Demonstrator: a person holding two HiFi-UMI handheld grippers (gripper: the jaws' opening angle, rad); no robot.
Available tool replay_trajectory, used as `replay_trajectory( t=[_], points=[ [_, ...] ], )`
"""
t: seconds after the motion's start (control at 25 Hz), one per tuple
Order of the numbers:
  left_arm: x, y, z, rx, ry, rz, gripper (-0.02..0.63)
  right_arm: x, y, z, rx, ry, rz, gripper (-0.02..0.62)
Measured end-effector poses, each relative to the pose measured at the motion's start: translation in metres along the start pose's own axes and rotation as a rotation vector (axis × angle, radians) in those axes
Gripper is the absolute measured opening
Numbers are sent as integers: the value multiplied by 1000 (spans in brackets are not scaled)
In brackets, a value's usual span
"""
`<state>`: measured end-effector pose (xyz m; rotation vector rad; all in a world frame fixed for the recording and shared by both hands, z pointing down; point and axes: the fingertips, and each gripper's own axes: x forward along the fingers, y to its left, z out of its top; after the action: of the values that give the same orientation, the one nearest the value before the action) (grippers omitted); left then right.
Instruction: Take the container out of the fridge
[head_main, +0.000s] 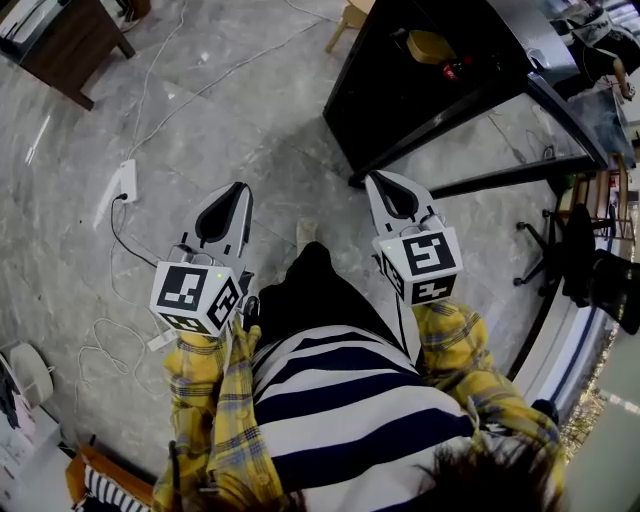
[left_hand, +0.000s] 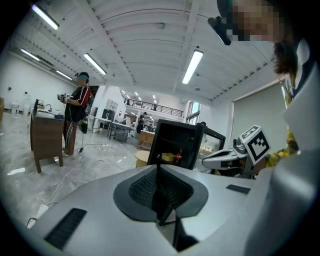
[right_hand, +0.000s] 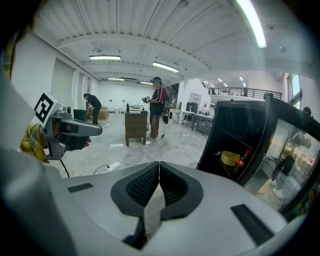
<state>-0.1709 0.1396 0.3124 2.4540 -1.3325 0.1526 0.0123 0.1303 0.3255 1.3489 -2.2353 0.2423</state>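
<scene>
The black fridge (head_main: 420, 90) stands open on the floor ahead and to my right. On its shelf sits a yellow container (head_main: 432, 45) with a small red bottle (head_main: 455, 70) beside it. The right gripper view shows the same container (right_hand: 230, 158) and bottle (right_hand: 244, 159), and the left gripper view shows the container (left_hand: 168, 157) further off. My left gripper (head_main: 236, 190) and right gripper (head_main: 385, 180) are both held over the floor in front of me, well short of the fridge. Both are shut with nothing between the pads.
The fridge's glass door (right_hand: 295, 165) hangs open at the right. A power strip (head_main: 120, 185) with cables lies on the grey floor to my left. A wooden cabinet (head_main: 70, 45) stands far left and an office chair (head_main: 565, 240) at right. A person (right_hand: 157, 107) stands in the background.
</scene>
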Motion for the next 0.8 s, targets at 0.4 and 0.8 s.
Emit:
replay_trajectory(
  t=[0.4,0.8],
  points=[
    [67,31,12,43,18,-51,31,74,-44,13,13,-26,-50,29],
    [168,51,14,33,70,-144,31,146,-111,26,21,7,-137,29]
  ],
)
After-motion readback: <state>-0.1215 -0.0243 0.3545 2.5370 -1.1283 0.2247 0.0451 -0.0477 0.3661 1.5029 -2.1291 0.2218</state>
